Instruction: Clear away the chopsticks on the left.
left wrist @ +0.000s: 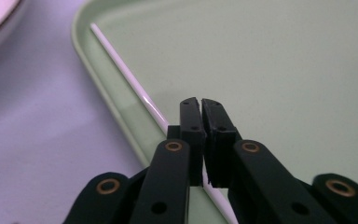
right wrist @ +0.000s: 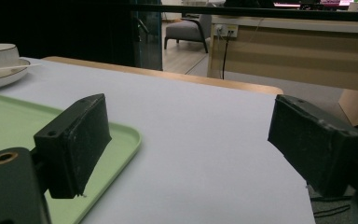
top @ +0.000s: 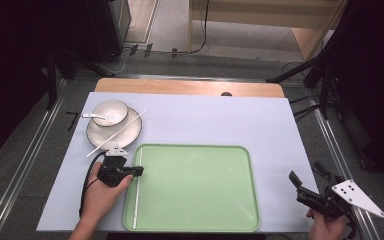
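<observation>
The left tongs [left wrist: 200,105] are pressed together over the chopstick [left wrist: 126,70] lying along the tray's [top: 195,190] left rim, the right tongs [top: 307,187] spread and idle, so a grazing pinch could probably roll the stick onto the surface [top: 205,115].

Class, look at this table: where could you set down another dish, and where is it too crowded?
The green tray is bare except for one white chopstick along its left edge, under the left gripper. The mat beyond the tray, right of the plate with its bowl, is free. The far-left corner is crowded; the right gripper hovers near the right edge.
</observation>
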Motion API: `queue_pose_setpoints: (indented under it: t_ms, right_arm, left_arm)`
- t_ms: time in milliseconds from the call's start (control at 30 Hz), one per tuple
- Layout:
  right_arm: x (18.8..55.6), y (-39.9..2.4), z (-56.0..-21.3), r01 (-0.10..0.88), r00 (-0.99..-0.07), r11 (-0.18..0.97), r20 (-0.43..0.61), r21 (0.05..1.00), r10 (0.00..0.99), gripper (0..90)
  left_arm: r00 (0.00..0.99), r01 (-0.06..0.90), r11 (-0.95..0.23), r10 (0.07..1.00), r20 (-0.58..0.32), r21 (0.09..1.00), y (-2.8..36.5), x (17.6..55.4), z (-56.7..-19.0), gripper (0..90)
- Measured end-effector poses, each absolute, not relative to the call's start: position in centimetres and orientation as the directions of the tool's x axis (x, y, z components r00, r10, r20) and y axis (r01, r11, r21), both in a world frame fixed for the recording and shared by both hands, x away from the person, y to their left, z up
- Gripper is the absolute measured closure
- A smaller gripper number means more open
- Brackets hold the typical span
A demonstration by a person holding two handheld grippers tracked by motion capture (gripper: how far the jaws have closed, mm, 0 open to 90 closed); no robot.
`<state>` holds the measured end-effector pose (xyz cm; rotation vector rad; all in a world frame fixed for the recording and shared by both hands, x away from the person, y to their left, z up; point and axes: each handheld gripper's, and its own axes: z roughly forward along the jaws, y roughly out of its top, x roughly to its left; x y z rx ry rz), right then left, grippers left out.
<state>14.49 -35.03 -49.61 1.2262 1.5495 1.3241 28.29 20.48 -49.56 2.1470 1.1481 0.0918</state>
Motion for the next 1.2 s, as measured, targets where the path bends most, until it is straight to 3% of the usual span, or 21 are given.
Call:
queue_pose_setpoints:
  t_ms: [133,167,200,500,700,933,1200]
  right_arm:
    - [14.5,-34.9,-49.6,0.189,-0.262,0.012,0.038,0.982,0.964,12.9]
    - [14.5,-34.9,-49.6,0.189,-0.262,0.012,0.038,0.982,0.964,12.9]
    - [14.4,-34.9,-49.5,0.19,-0.26,0.011,0.04,0.982,0.965,12.9]
    - [14.4,-35.0,-49.5,0.192,-0.257,0.011,0.039,0.981,0.966,12.9]
    - [14.4,-35.1,-49.6,0.191,-0.258,0.012,0.039,0.981,0.965,12.8]
    - [14.4,-35.0,-49.6,0.192,-0.26,0.012,0.039,0.981,0.965,12.9]
    - [14.5,-35.1,-49.6,0.191,-0.261,0.012,0.039,0.981,0.964,12.9]
  left_arm:
    - [0.652,0.662,-0.407,0.728,-0.215,0.629,20.6,28.6,-48.6,71.3]
    - [0.662,0.653,-0.41,0.717,-0.217,0.637,20.8,28.8,-48.4,71.3]
    - [0.679,0.641,-0.416,0.699,-0.224,0.645,21.1,29.2,-47.9,63.1]
    - [0.677,0.605,-0.453,0.725,-0.123,0.655,23.5,31.7,-45.4,35.9]
    - [0.603,0.654,-0.406,0.789,-0.117,0.638,26.5,34.4,-44.9,34.2]
    - [0.535,0.713,-0.402,0.842,-0.075,0.574,27.9,37.3,-46.5,41.1]
    - [0.541,0.716,-0.433,0.84,-0.043,0.548,26.9,38.6,-48.4,52.2]
